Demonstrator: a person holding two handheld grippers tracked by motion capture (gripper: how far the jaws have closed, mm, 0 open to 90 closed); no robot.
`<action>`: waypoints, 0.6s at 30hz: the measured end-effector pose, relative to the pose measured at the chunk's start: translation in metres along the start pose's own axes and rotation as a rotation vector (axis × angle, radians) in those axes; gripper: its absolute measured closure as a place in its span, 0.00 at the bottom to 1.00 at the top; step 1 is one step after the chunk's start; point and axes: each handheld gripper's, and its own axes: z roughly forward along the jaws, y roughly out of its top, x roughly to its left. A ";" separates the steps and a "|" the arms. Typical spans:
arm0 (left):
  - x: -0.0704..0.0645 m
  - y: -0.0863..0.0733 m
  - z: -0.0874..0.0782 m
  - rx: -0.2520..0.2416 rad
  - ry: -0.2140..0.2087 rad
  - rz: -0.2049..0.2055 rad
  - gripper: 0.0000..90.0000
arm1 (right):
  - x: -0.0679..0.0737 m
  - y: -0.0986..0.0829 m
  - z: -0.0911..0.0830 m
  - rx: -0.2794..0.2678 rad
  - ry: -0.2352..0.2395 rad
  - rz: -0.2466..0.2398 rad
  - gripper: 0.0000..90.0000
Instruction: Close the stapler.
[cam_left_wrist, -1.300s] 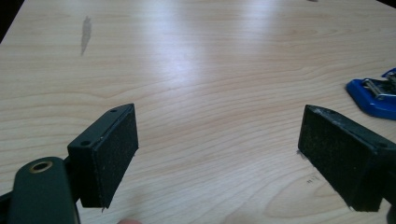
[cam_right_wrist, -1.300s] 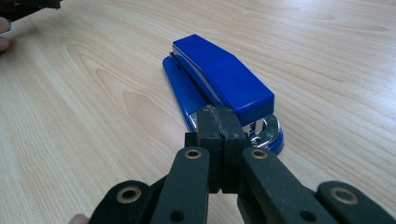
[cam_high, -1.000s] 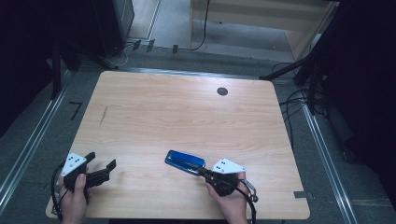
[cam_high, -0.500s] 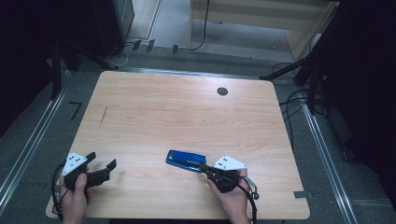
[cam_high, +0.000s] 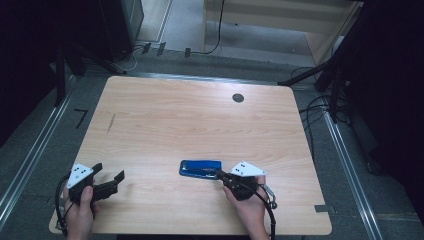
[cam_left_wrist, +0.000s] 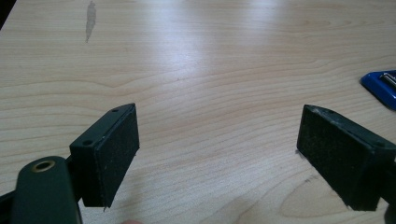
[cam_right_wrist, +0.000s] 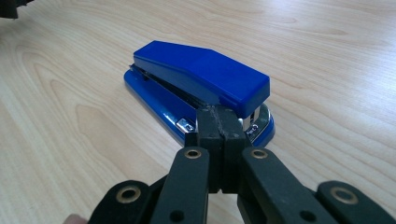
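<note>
Wooden worktop (cam_high: 190, 115), small dark round hole (cam_high: 238, 98) near far edge. Blue stapler (cam_high: 200, 168) flat near front edge, right of centre. Right gripper (cam_high: 221, 174) fingers pressed together, tips at stapler's near end. Left gripper (cam_high: 107, 178) front-left, well apart, fingers spread wide over bare wood.

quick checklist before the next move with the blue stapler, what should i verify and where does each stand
1. Stapler lies flat on its base on the table: ok.
2. Right gripper sits at the stapler's front end, jaws pressed together with no gap: ok for a push, not ok for a grasp.
3. Whether the shut jaws actually touch the stapler: cannot tell, they meet right at its nose.
4. Left gripper open and ready, jaws wide apart above bare wood: ok.
5. Left gripper apart from the stapler, which shows at the right edge of the left gripper view: ok.
6. Room on the table beyond the stapler: ok.
</note>
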 end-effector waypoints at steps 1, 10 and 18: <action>0.000 0.000 0.000 -0.001 0.003 -0.001 0.15 | -0.001 0.001 0.001 -0.001 -0.005 0.003 1.00; 0.000 0.000 0.000 -0.001 0.006 -0.007 0.15 | -0.002 0.008 0.002 -0.016 -0.013 0.006 1.00; 0.000 0.000 0.000 -0.001 0.007 -0.007 0.15 | -0.005 0.011 0.003 -0.018 -0.018 0.006 1.00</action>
